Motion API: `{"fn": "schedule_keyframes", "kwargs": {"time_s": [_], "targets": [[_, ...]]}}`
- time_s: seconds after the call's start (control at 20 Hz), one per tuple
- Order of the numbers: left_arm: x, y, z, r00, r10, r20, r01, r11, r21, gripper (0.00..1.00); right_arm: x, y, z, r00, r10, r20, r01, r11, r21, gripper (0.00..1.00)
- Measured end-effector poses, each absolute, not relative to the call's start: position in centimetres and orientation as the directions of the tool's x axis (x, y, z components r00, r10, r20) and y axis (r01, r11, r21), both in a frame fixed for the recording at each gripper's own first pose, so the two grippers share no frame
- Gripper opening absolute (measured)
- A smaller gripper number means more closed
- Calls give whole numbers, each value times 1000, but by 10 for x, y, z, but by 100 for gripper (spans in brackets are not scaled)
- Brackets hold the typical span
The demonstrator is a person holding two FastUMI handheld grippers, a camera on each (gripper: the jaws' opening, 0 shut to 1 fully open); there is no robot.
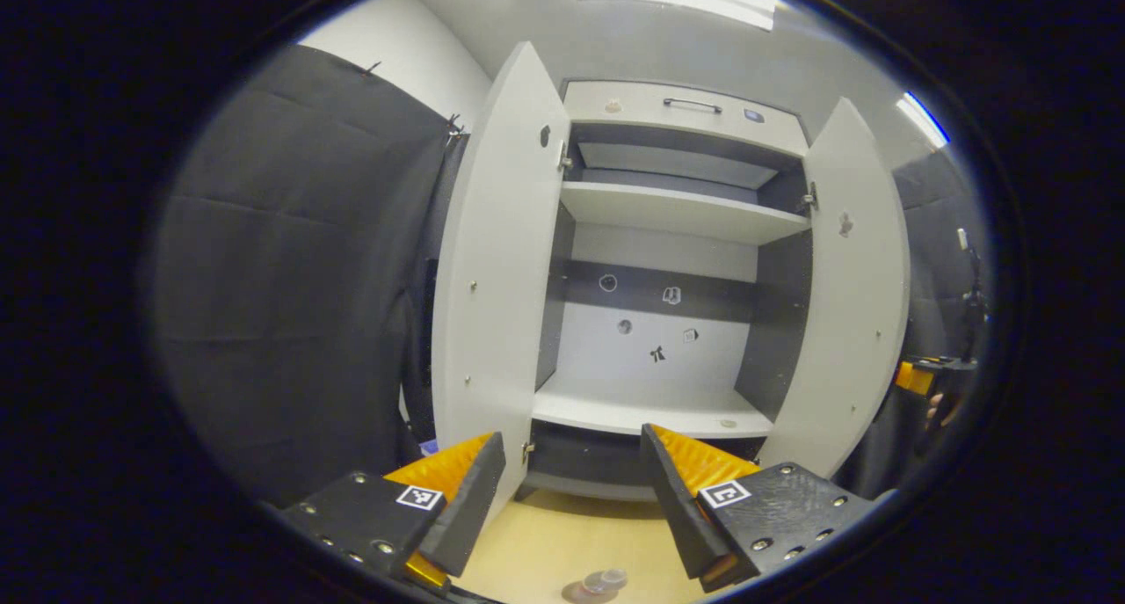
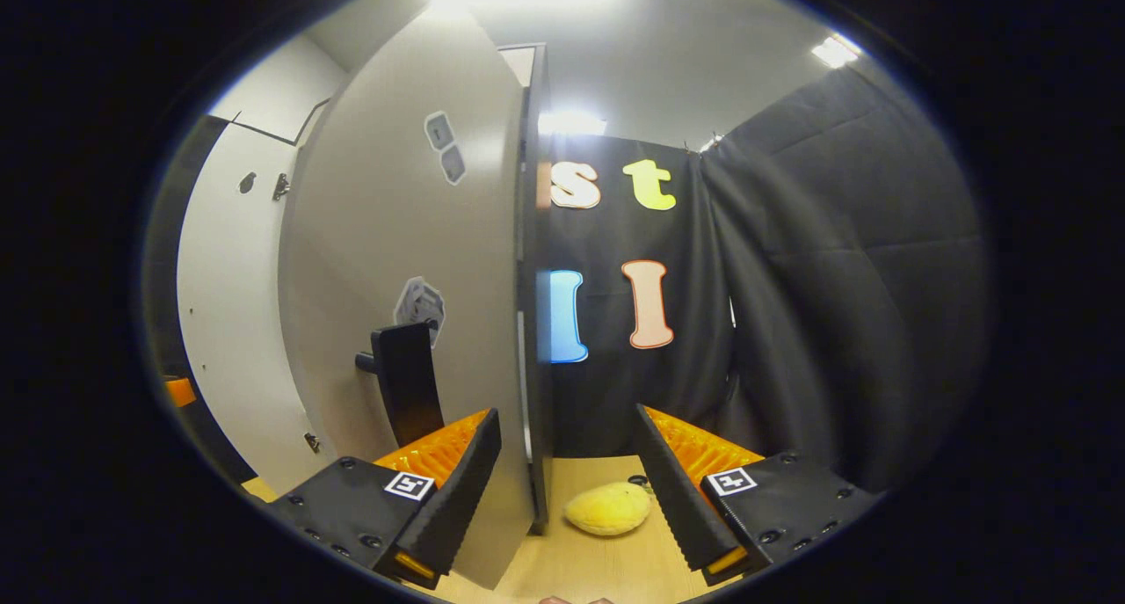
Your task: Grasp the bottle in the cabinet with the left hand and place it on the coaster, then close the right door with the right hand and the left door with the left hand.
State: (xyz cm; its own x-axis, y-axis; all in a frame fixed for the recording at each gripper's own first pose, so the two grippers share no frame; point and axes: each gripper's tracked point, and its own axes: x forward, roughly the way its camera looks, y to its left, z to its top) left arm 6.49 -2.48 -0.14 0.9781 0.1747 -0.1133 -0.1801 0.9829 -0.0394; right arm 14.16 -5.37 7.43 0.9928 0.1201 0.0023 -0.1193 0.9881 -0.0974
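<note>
Two doors of the cabinet [image 1: 677, 261] stand wide open in the left gripper view: the left door [image 1: 497, 270] swung out on one side, the right door [image 1: 848, 305] on the other, both pale grey with small hardware dots on their inner faces. Between them the cabinet shows a pale upper shelf [image 1: 681, 210], a dark band across the back wall with a few small stickers, and a pale lower shelf [image 1: 650, 409]. A drawer front with a dark handle [image 1: 692, 105] sits at the top.

Low at the bottom edge of that view, on the light wooden desk [image 1: 562, 534] in front of the cabinet, is the bottle [image 1: 605, 579]: small, clear, seen from above with a pinkish tint; whether it stands on a coaster I cannot tell. The left hand-held gripper [image 1: 573, 481] hangs above it with its fingers spread apart and nothing between them.

In the right gripper view, the right hand-held gripper [image 2: 567, 468] is also spread wide, gripping nothing. It points at the outer edge of the right door [image 2: 413, 261], whose face carries stickers and a dark handle [image 2: 404, 384]. One finger [image 2: 457, 485] lies in front of the door's face, the other [image 2: 672, 485] beyond its edge. A yellow plush toy [image 2: 608, 508] rests on the desk [image 2: 598, 560] between the fingers, farther off.
</note>
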Motion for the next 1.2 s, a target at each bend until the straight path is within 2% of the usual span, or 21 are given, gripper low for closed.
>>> {"fn": "schedule_keyframes", "kwargs": {"time_s": [0.25,0.65,0.75,0.95,1.1,1.2], "targets": [[51,3,2,988,118,-98,-124,990,-63,90,144,-8,72,996,88,30,-84,990,-114,96],[22,106,-2,971,223,-92,-229,971,-70,90,132,62,45,988,156,-9,-156,985,-78,98],[26,135,2,966,246,-79,-251,966,-66,90,124,57,27,990,135,-43,-137,989,-61,98],[49,176,-3,970,214,-113,-221,974,-51,89,109,33,-4,994,42,-100,-41,999,3,98],[67,208,-5,972,202,-122,-204,979,1,90,99,22,-11,995,-2,-96,10,997,81,98],[87,221,0,977,179,-113,-179,984,12,90,91,8,-11,995,-54,-79,59,996,65,98]]}}
